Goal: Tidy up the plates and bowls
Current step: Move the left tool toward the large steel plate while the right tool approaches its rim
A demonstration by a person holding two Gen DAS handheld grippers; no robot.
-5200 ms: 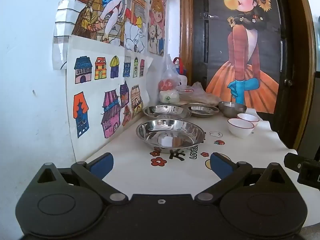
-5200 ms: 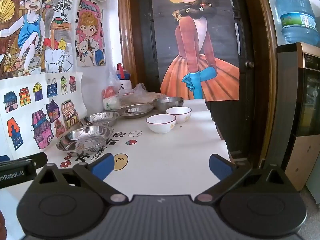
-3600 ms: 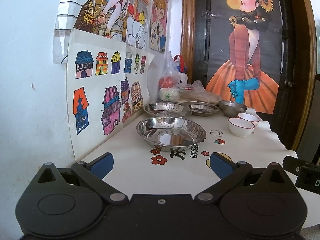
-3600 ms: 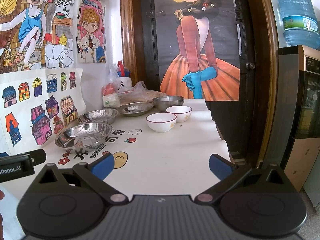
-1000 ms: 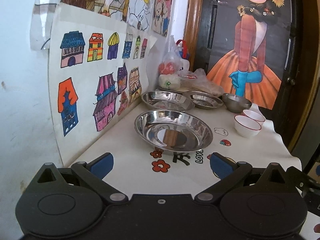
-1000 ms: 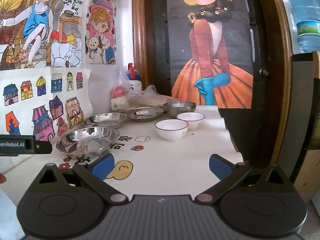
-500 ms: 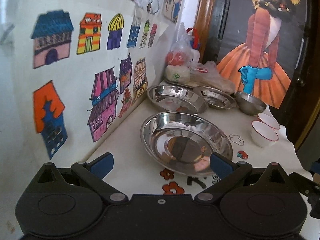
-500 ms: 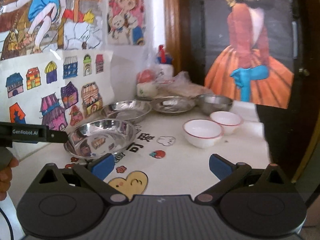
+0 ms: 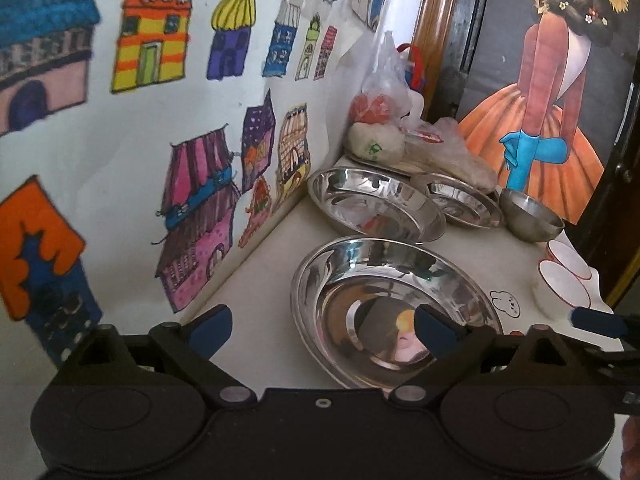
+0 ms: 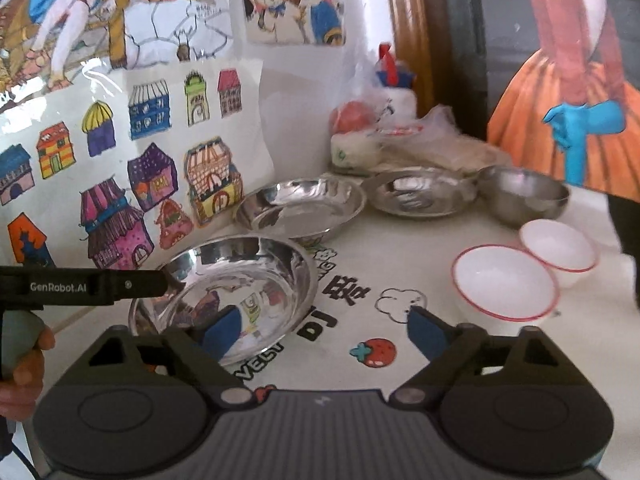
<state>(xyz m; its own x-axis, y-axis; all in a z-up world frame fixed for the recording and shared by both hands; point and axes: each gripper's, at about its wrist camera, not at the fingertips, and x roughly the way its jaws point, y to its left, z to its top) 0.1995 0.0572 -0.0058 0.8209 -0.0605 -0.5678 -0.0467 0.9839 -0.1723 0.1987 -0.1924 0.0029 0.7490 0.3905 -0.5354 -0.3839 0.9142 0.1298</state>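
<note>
Nothing is being stacked yet. Three shiny plates, the big plate (image 9: 394,304) nearest, are lying apart by the wall, with a steel bowl (image 10: 524,196) and two white bowls (image 10: 506,282) close by. Left gripper (image 9: 322,330) and right gripper (image 10: 320,330) are closing slowly, both wide and holding nothing.

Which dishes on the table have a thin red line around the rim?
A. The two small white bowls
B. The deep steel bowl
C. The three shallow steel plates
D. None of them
A: the two small white bowls, side by side at the table's right, each show a thin red rim, while the shallow steel plates and the deep steel bowl are bare metal.
</note>
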